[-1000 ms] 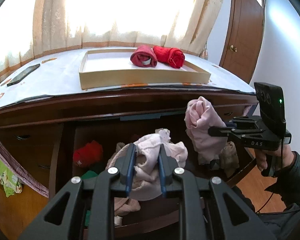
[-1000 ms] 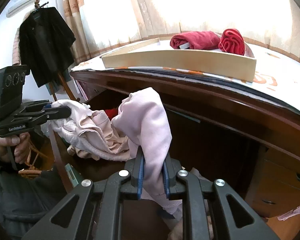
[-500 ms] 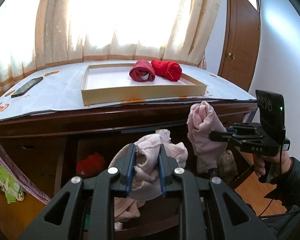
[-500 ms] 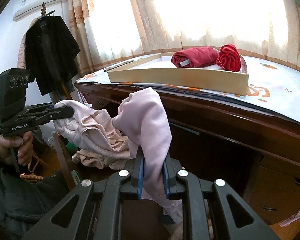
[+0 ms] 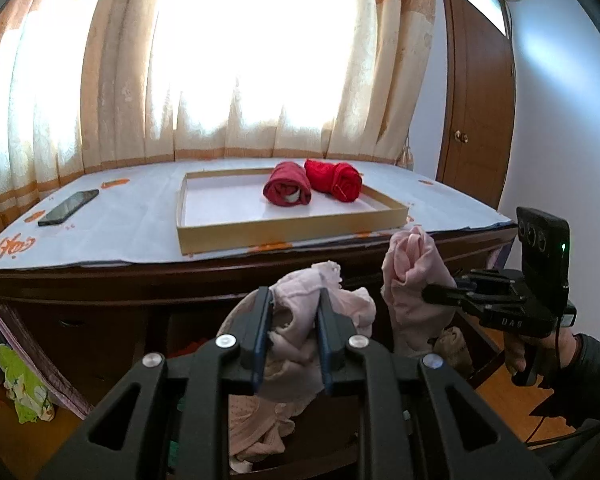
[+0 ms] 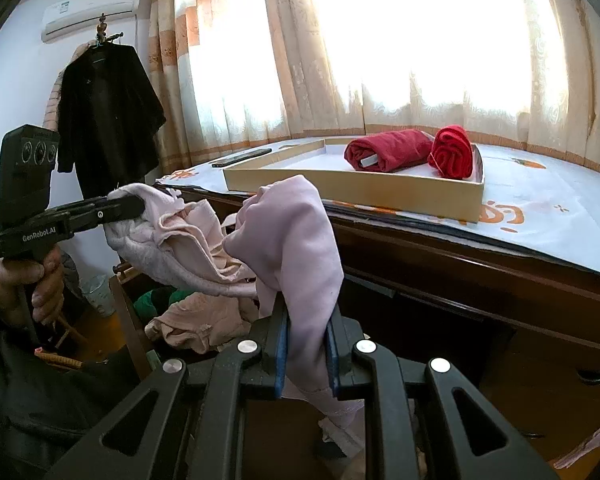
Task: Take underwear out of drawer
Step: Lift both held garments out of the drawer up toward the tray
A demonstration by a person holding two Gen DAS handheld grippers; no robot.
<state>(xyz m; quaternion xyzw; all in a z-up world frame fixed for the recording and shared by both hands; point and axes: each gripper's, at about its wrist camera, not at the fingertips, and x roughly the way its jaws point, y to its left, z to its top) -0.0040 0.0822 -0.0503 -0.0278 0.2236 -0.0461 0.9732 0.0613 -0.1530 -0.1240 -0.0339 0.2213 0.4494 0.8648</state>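
Underwear, pale pink and crumpled, hangs in mid-air between two tools above an open drawer: the left hand-held gripper is clenched on one bunch of the pink garment, while the right hand-held gripper is clamped tight on another pink fold that droops below its jaws. Whether the two hold one stretched piece or two separate ones is hard to tell; the fabric appears to join between them. The lift out of the drawer looks largely done, with the cloth raised to about the level of the dark wooden bench. On the bench top a shallow cardboard tray already carries two rolled red garments, apparently the place for what comes out. Left to do, by this reading: carry the pink cloth over and set it down, and then fetch the beige and green pieces lying in the drawer.
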